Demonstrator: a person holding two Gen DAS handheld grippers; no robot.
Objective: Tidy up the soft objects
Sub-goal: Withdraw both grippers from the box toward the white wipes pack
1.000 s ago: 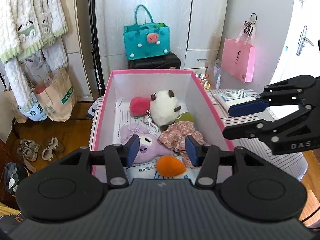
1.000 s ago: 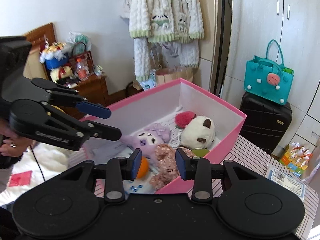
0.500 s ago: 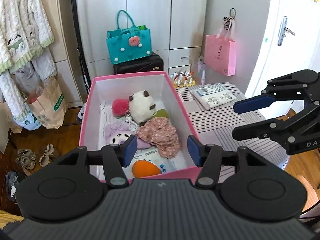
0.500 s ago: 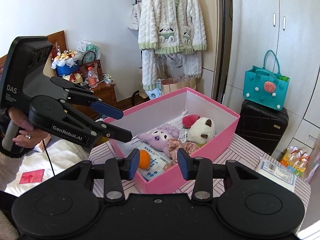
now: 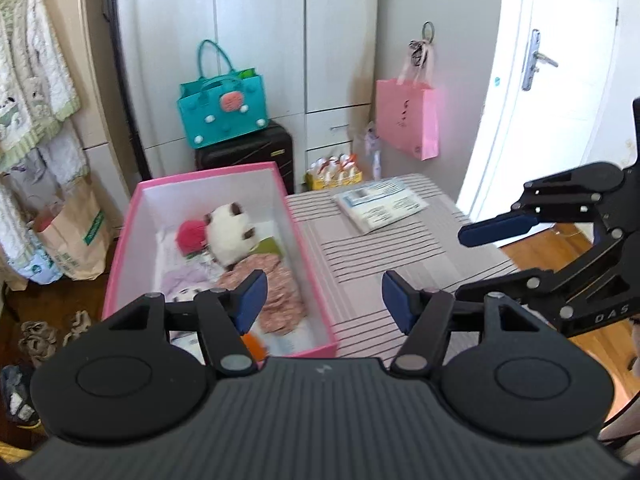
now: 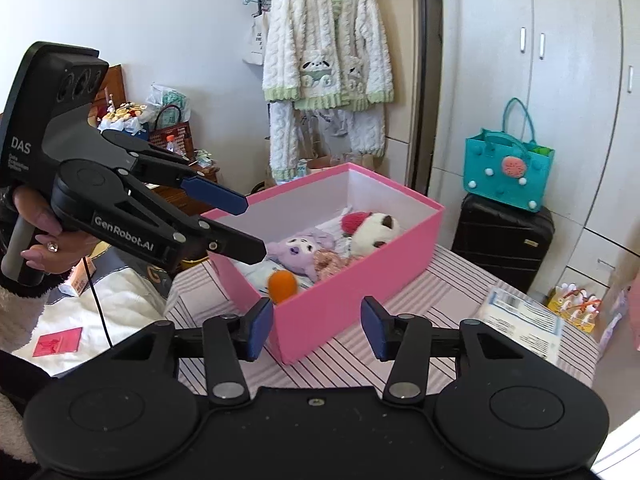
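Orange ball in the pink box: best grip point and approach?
Take the orange ball across its middle, coming straight down from above. It is round, so any opposing sides work, but it sits in the near corner of the pink box, whose walls block a sideways approach. Probably line the fingers up along the long wall.

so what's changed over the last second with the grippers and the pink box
Both grippers pulled back from the pink box, which now looks smaller and further off in both views. The left gripper and right gripper have just been opening, with nothing between their jaws; nothing was picked up or dropped. The plush toys, orange ball and floral cloth lie in the box as before.
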